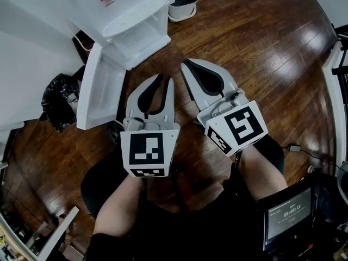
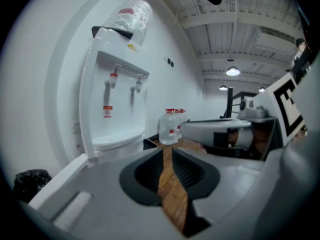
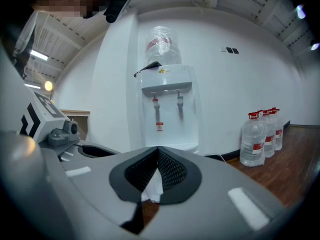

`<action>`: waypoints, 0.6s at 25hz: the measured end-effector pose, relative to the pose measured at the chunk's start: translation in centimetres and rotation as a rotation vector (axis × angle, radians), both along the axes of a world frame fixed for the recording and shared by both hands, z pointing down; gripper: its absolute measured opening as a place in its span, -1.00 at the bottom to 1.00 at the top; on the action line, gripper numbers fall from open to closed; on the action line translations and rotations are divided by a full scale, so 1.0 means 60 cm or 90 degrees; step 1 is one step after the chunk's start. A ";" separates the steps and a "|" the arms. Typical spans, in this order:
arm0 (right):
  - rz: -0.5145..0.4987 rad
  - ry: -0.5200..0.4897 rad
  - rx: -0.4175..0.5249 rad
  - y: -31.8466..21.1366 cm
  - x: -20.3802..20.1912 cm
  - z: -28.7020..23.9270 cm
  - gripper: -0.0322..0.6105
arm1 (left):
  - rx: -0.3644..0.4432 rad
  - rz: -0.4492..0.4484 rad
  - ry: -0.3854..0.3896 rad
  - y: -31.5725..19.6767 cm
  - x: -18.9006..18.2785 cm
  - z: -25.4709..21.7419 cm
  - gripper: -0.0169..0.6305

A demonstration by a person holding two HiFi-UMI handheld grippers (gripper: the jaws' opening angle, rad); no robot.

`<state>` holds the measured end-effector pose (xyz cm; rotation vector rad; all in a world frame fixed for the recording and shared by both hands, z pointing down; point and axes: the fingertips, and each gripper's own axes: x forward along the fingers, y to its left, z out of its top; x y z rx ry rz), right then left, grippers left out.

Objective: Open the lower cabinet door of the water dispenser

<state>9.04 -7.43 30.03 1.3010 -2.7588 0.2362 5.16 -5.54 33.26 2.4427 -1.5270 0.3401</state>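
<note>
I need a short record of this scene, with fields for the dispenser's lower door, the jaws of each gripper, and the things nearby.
lower cabinet door: swung open, off the front of the water dispenser
left gripper: jaws slightly apart, nothing between them
right gripper: jaws together, empty
nearby: water bottles on the wood floor; black bag beside the door
</note>
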 end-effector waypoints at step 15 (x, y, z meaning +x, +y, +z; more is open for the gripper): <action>-0.005 0.003 -0.007 -0.003 -0.016 0.016 -0.89 | 0.004 -0.007 -0.003 0.000 -0.015 0.002 -0.72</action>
